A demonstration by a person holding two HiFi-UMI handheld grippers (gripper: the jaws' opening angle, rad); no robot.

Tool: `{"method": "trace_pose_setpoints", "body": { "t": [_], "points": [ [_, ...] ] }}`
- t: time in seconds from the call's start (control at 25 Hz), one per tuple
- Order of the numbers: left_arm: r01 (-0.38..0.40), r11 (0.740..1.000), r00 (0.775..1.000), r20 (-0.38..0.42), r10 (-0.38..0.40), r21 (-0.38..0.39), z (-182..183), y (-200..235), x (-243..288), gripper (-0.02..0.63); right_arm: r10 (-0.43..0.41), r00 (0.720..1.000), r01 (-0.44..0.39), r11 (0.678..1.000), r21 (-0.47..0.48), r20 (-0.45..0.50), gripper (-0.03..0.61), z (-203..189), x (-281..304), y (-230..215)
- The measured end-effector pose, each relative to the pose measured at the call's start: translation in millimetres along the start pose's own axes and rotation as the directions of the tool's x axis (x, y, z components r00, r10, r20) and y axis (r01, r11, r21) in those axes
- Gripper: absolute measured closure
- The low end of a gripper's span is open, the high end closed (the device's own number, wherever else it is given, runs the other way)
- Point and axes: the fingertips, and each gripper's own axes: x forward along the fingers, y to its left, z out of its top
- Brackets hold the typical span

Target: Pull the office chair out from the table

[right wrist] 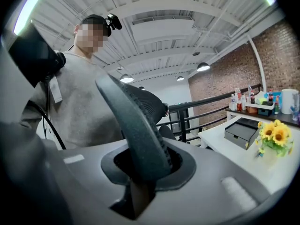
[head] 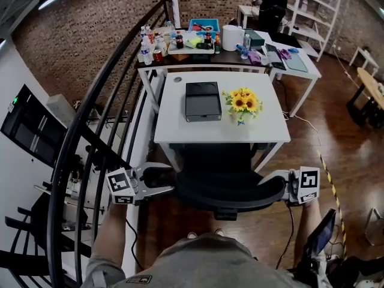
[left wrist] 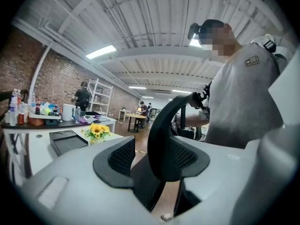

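The black mesh office chair (head: 231, 191) is tucked under the white table (head: 174, 122), and its curved backrest is right below me. My left gripper (head: 165, 180) is at the backrest's left edge. In the left gripper view the backrest rim (left wrist: 164, 139) stands between the jaws of the left gripper (left wrist: 157, 165), which is open, with a gap on one side. My right gripper (head: 282, 188) is at the backrest's right end. The right gripper view shows the right gripper (right wrist: 145, 168) shut on the mesh rim (right wrist: 136, 125).
A black tray (head: 203, 101) and a pot of sunflowers (head: 242, 102) sit on the table. A black curved railing (head: 102, 119) and stairs run close on the left. Behind is a cluttered table (head: 192, 44) and a person (head: 270, 5). Wooden floor lies to the right.
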Motion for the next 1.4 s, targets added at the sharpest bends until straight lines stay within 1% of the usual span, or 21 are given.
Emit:
{"method": "trace_pose_setpoints", "body": {
  "t": [0.12, 0.2, 0.28, 0.32, 0.4, 0.44, 0.48, 0.68, 0.88, 1.2, 1.4],
  "points": [
    [0.092, 0.996, 0.995, -0.029, -0.092, 0.001, -1.5, -8.4, 26.1, 0.361, 0.012, 1.000, -0.012, 1.000, 0.002, 0.007, 0.500, 1.3, -2.2, -1.4],
    [0.137, 0.991, 0.990, -0.040, -0.137, 0.010, 0.7, -12.3, 42.7, 0.359, 0.020, 1.000, -0.020, 1.000, 0.001, 0.008, 0.500, 2.2, -1.3, -0.6],
    [0.182, 0.983, 0.983, -0.037, -0.182, 0.012, 4.1, -17.1, 56.6, 0.359, 0.021, 1.000, -0.021, 1.000, -0.001, 0.009, 0.500, 1.6, -1.2, 1.2],
    [0.208, 0.978, 0.978, -0.030, -0.208, 0.006, 6.6, -20.5, 61.7, 0.369, 0.019, 1.000, -0.019, 1.000, -0.002, 0.010, 0.500, 1.4, -1.2, 1.8],
    [0.272, 0.962, 0.962, -0.020, -0.272, -0.019, 10.8, -29.9, 67.9, 0.428, 0.016, 1.000, -0.015, 1.000, -0.004, 0.014, 0.500, 2.4, -0.6, 1.9],
    [0.302, 0.953, 0.953, -0.019, -0.302, -0.033, 11.7, -35.1, 69.3, 0.486, 0.014, 1.000, -0.014, 1.000, -0.003, 0.016, 0.500, 3.2, -0.5, 2.2],
    [0.321, 0.946, 0.947, -0.019, -0.322, -0.043, 12.1, -39.2, 70.0, 0.520, 0.011, 1.000, -0.011, 1.000, -0.002, 0.016, 0.500, 3.7, -0.7, 2.9],
    [0.330, 0.943, 0.943, -0.035, -0.332, -0.046, 8.4, -46.4, 71.3, 0.526, -0.010, 1.000, 0.010, 1.000, -0.001, 0.011, 0.499, 1.5, -1.2, 6.1],
    [0.338, 0.941, 0.939, -0.060, -0.339, -0.024, 7.8, -54.0, 69.6, 0.522, -0.035, 0.999, 0.035, 0.999, -0.018, -0.003, 0.498, 2.2, 0.8, 11.8],
    [0.316, 0.949, 0.946, -0.071, -0.317, -0.013, 5.5, -64.0, 70.8, 0.509, -0.086, 0.996, 0.085, 0.996, -0.034, -0.015, 0.491, -2.1, -0.4, 19.3],
    [0.329, 0.944, 0.940, -0.083, -0.330, -0.022, 5.0, -77.0, 77.9, 0.514, -0.100, 0.995, 0.099, 0.994, -0.039, -0.015, 0.485, -2.1, -9.1, 26.1]
  ]
}}
